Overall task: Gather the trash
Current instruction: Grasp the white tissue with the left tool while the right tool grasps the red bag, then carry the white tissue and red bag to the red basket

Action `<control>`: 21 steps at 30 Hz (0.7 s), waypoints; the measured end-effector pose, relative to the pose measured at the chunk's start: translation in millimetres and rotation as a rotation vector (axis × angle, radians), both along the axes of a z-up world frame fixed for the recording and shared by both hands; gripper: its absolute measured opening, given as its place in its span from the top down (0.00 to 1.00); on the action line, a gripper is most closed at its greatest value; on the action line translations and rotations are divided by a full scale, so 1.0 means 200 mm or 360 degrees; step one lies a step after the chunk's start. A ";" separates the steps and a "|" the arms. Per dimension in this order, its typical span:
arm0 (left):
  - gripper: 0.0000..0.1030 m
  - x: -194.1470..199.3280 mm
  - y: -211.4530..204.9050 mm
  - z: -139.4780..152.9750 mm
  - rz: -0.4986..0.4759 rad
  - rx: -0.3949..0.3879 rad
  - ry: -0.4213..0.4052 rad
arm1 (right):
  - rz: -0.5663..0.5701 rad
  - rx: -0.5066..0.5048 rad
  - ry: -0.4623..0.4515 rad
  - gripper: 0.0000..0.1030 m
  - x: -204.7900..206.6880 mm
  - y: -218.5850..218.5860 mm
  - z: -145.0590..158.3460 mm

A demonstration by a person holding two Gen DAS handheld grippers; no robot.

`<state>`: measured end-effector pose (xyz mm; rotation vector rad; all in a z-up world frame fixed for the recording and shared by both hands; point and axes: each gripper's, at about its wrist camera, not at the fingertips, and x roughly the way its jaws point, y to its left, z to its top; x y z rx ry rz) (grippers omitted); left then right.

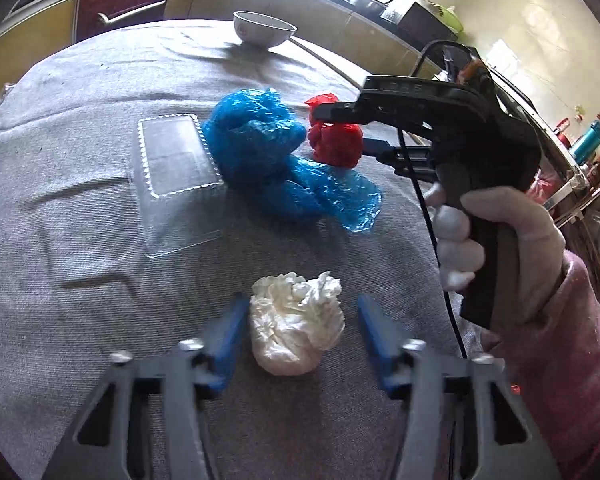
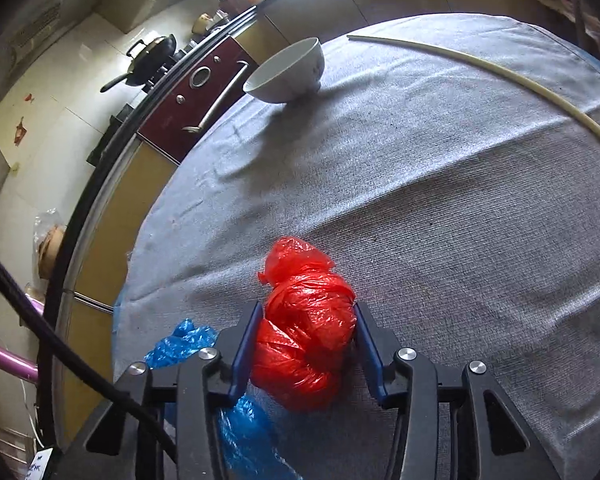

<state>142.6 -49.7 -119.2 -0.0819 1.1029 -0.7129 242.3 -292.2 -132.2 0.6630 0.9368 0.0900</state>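
A crumpled white tissue (image 1: 296,332) lies on the grey tablecloth (image 1: 80,240) between the blue pads of my left gripper (image 1: 302,308). The left pad is at the tissue's edge and a gap shows at the right pad, so this gripper is open. Further back sits a knotted red plastic bag (image 2: 304,340), and both pads of my right gripper (image 2: 308,308) press on its sides. In the left wrist view the same red bag (image 1: 334,148) lies between the right gripper's (image 1: 340,128) black fingers. A crumpled blue plastic bag (image 1: 260,148) lies just left of it.
A clear plastic tray (image 1: 172,168) lies flat left of the blue bag. A white bowl (image 2: 288,72) stands near the table's far edge. A thin cream rod (image 2: 500,76) lies across the cloth. A gloved hand (image 1: 500,248) holds the right gripper. Kitchen cabinets ring the table.
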 end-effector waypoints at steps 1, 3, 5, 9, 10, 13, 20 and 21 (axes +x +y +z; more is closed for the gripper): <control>0.61 0.00 0.00 0.00 -0.0007 -0.0004 -0.0001 | -0.0015 0.0016 -0.0011 0.53 -0.03 -0.02 0.01; 0.63 0.00 0.00 -0.01 0.0000 -0.0018 -0.0012 | -0.0033 0.0032 -0.0041 0.53 -0.09 -0.04 0.03; 0.66 -0.01 0.01 0.00 0.0012 -0.0039 -0.0015 | -0.0041 0.0054 -0.0081 0.53 -0.16 -0.07 0.06; 0.67 -0.05 0.04 0.05 0.0033 -0.0021 -0.0065 | -0.0046 0.0056 -0.0138 0.53 -0.35 -0.09 0.14; 0.67 -0.06 0.04 0.07 0.0039 -0.0016 -0.0081 | -0.0049 0.0062 -0.0151 0.53 -0.40 -0.10 0.16; 0.67 -0.11 0.03 0.11 0.0050 0.0002 -0.0129 | -0.0058 0.0072 -0.0188 0.53 -0.56 -0.12 0.21; 0.67 -0.25 0.01 0.28 0.0066 0.0050 -0.0278 | -0.0075 0.0084 -0.0289 0.53 -0.92 -0.15 0.33; 0.67 -0.28 0.00 0.31 0.0065 0.0066 -0.0307 | -0.0079 0.0087 -0.0302 0.53 -0.97 -0.15 0.35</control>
